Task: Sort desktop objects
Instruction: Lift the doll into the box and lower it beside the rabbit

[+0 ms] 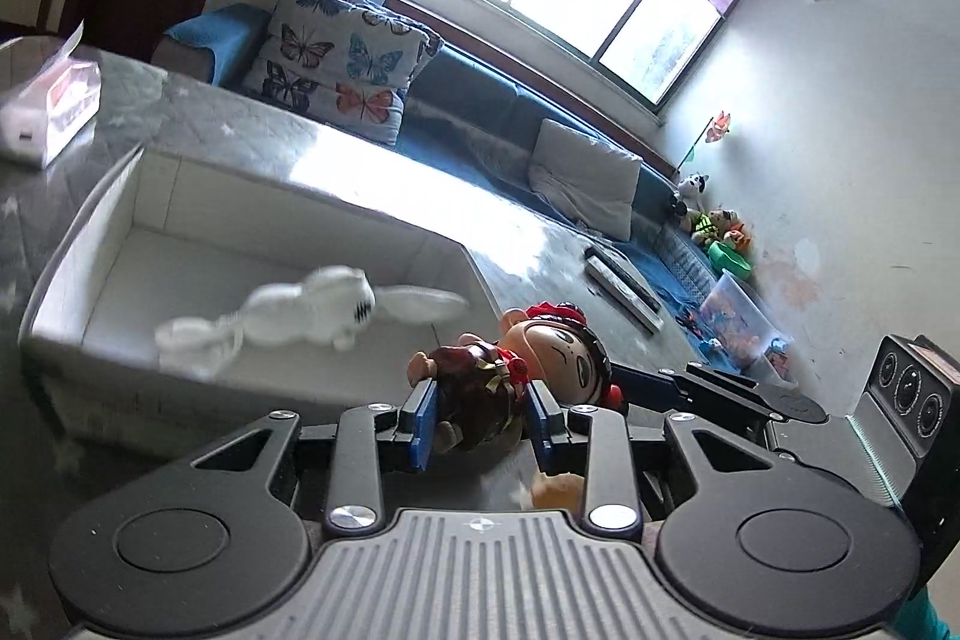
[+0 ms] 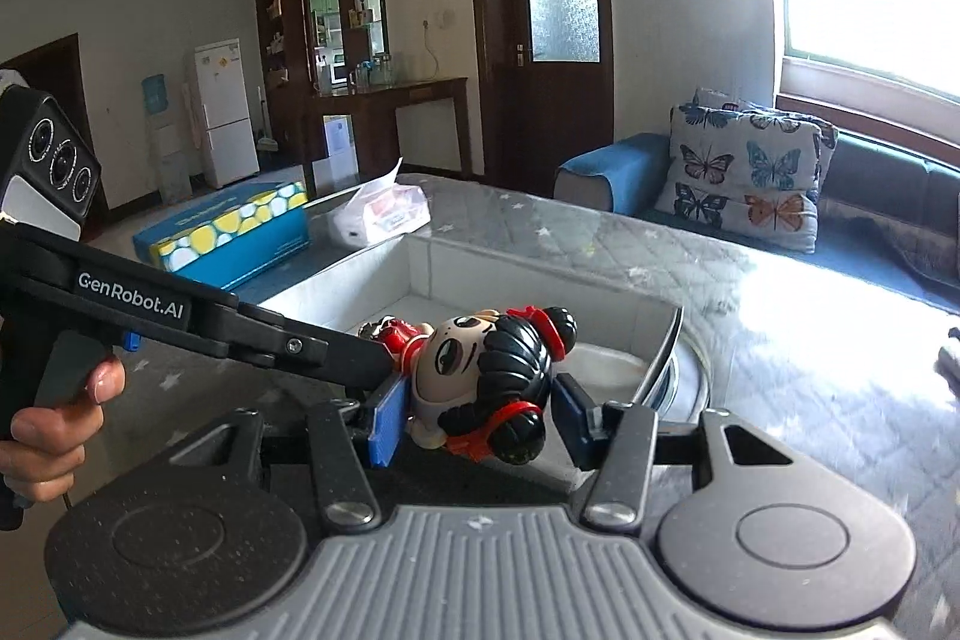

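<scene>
A doll figure with a big head, black hair buns and red bands (image 1: 528, 358) is held sideways above the table. My left gripper (image 1: 480, 415) is shut on its dark red body. In the right wrist view the doll's head (image 2: 486, 376) lies between my right gripper's (image 2: 477, 424) blue pads (image 2: 387, 418); the left pad touches it, the right pad stands a little off. A white plush rabbit (image 1: 300, 310) lies blurred in the white box (image 1: 198, 196), which also shows in the right wrist view (image 2: 420, 256).
A tissue pack (image 2: 384, 214) and a blue patterned box (image 2: 228, 232) lie beyond the white box. Two remote controls (image 1: 624, 286) lie on the grey table (image 1: 240, 118). A blue sofa with a butterfly cushion (image 2: 744, 172) runs behind the table.
</scene>
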Demonstrator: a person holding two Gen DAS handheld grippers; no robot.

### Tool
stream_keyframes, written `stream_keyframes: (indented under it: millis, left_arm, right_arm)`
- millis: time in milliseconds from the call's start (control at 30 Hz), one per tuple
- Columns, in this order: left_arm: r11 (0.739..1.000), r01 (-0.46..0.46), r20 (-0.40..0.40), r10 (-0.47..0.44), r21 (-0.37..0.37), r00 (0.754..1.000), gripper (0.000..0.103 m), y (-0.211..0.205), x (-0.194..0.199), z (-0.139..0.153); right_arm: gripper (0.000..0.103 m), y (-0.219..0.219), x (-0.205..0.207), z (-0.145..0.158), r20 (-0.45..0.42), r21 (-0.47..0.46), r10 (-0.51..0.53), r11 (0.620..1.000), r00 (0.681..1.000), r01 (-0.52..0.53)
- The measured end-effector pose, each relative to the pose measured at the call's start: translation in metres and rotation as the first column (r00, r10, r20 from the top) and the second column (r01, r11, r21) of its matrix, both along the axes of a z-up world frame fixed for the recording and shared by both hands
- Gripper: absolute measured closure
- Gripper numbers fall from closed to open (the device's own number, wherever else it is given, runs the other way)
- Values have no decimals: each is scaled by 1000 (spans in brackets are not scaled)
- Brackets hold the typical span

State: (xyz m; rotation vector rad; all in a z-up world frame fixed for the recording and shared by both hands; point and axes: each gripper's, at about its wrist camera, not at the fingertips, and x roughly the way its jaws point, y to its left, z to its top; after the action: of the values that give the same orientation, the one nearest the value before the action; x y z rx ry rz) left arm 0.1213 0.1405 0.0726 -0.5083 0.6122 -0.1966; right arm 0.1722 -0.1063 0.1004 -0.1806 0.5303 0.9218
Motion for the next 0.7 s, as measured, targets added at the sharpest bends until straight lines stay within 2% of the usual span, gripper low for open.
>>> stream_keyframes:
  millis: [267, 433, 700]
  left_arm:
    - [999, -15, -79, 11, -47, 997, 73, 19, 54, -20]
    - [998, -34, -132, 26, -56, 991, 74, 26, 77, -35]
    - [997, -56, -197, 43, -61, 980, 74, 33, 94, -50]
  right_arm:
    - [51, 26, 51, -10, -39, -58, -2, 998, 999, 0]
    - [51, 43, 73, -26, -60, -129, 6, 992, 998, -14]
    - [51, 68, 82, -39, -64, -227, 34, 973, 997, -48]
